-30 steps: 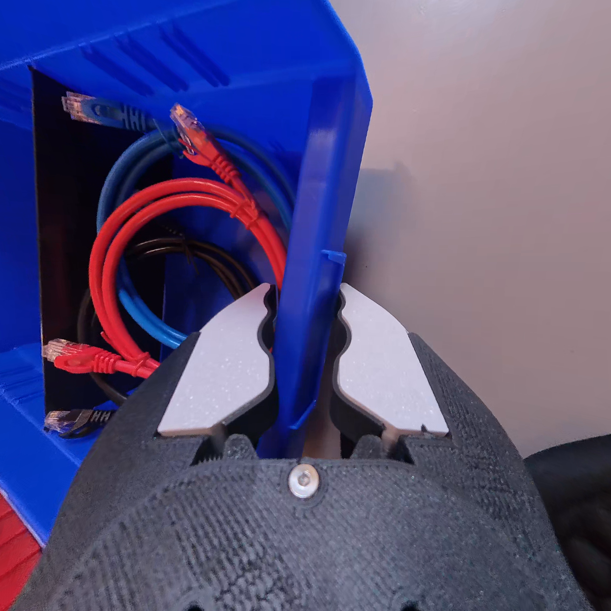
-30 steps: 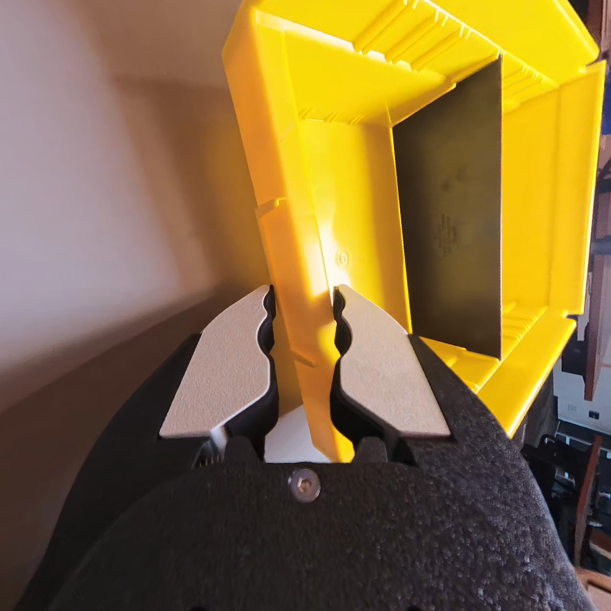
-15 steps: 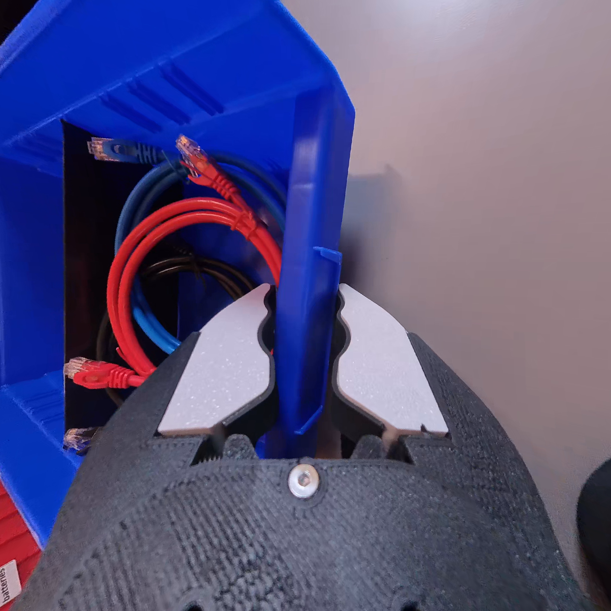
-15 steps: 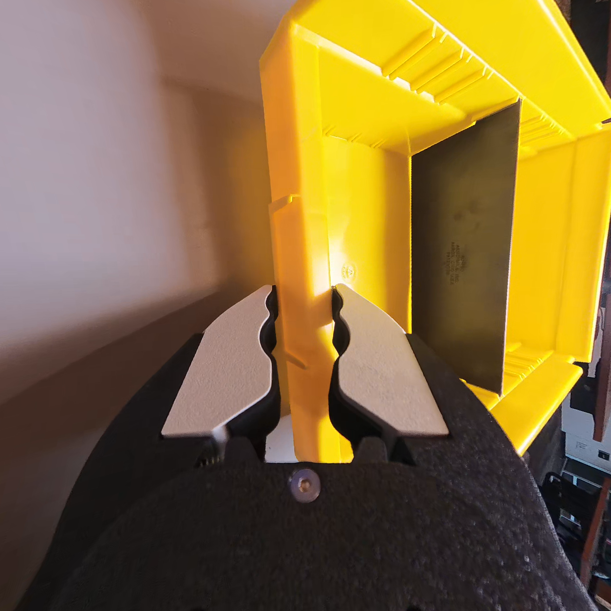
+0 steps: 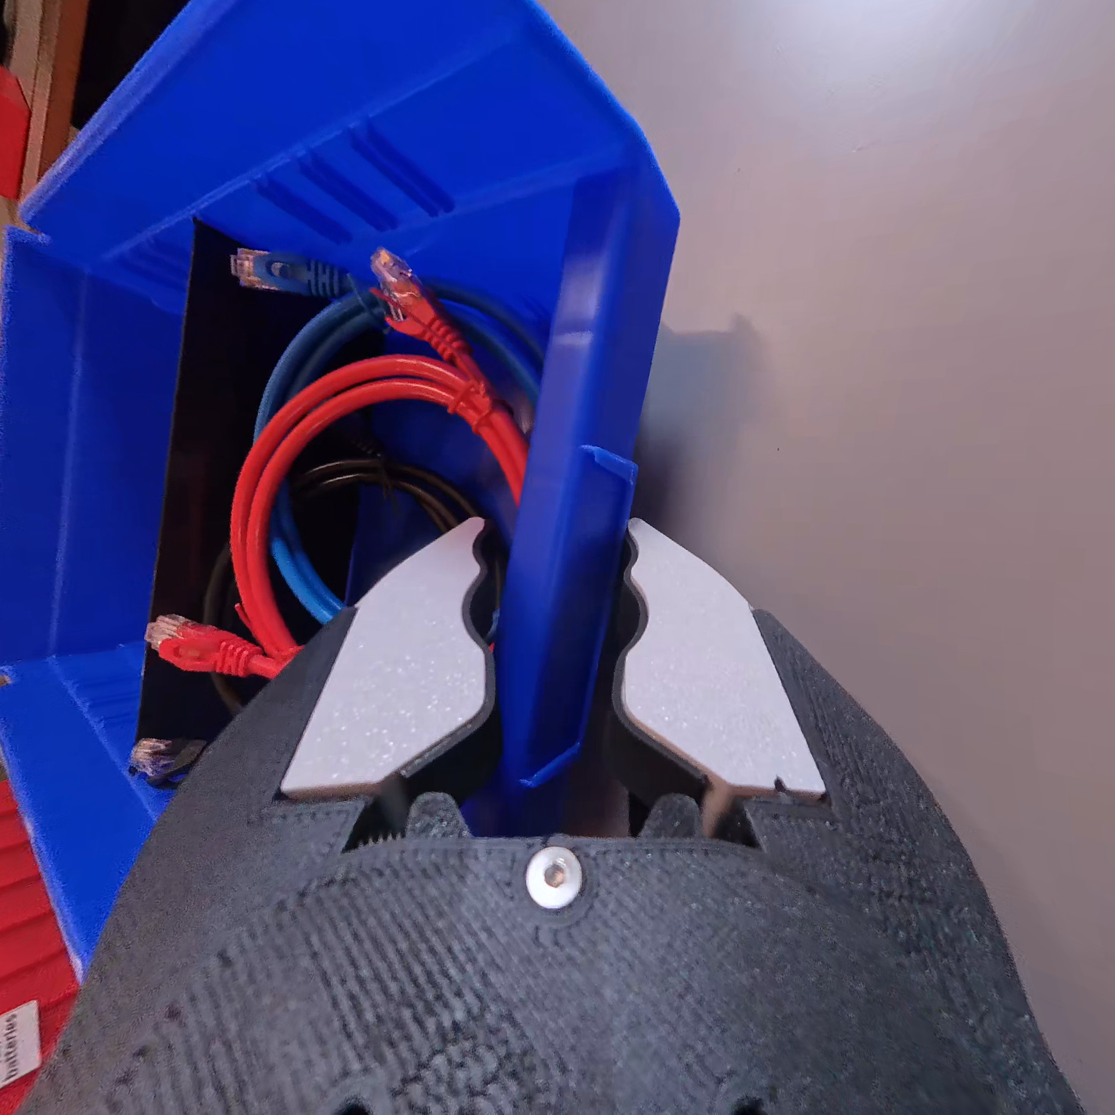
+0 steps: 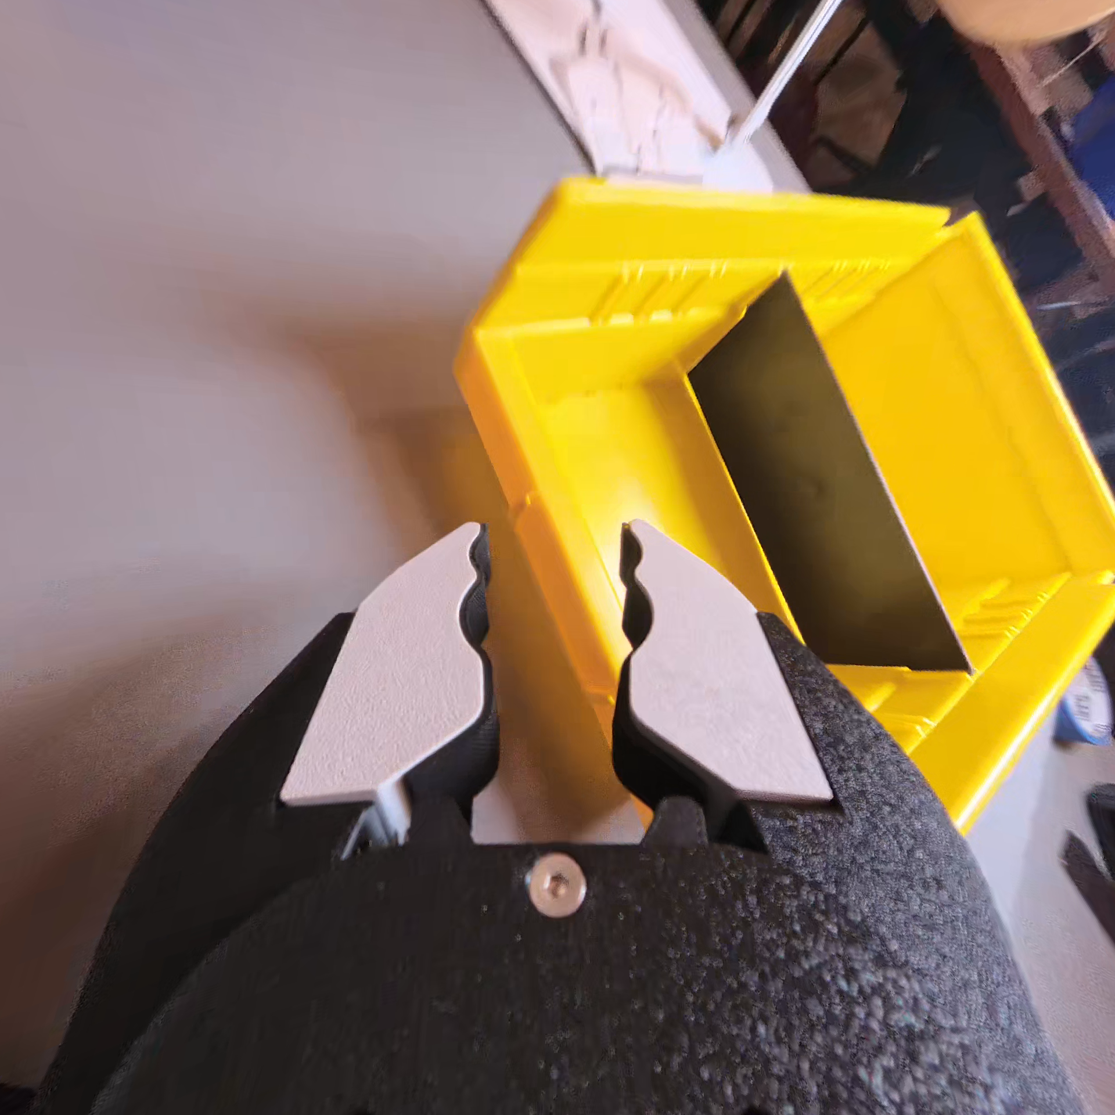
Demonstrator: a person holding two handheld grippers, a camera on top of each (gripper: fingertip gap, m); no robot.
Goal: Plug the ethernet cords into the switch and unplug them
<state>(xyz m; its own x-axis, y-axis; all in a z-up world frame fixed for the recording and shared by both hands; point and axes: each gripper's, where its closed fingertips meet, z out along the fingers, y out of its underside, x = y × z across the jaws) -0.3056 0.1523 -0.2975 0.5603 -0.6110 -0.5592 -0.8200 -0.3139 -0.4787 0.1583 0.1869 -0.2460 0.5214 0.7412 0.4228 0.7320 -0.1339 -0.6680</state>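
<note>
Three coiled ethernet cords lie in the blue bin [image 5: 338, 151] that my left gripper [image 5: 558, 531] clamps by its side wall: a red cord [image 5: 386, 386], a blue cord [image 5: 301, 579] and a black cord [image 5: 386, 476]. They sit just left of my left finger, inside the bin, beside a black divider [image 5: 205, 482] that stands across it. A red plug [image 5: 199, 648] points left near the bin's low front edge, a second red plug [image 5: 401, 289] and a blue plug [image 5: 271, 274] point up toward the far wall, and a black plug [image 5: 160, 757] peeks out just beside the gripper body. A red bin [image 5: 24, 905] with a white label [image 5: 18, 1032] sits at the lower left corner.

My right gripper [image 6: 552, 534] is released: its fingers stand apart on either side of the yellow bin [image 6: 754, 241] wall, and I see a gap at the left finger. That bin rests on the grey tabletop [image 6: 211, 301] and holds only a dark divider [image 6: 832, 501]. Its marking is too blurred to read. I see no switch in either view.
</note>
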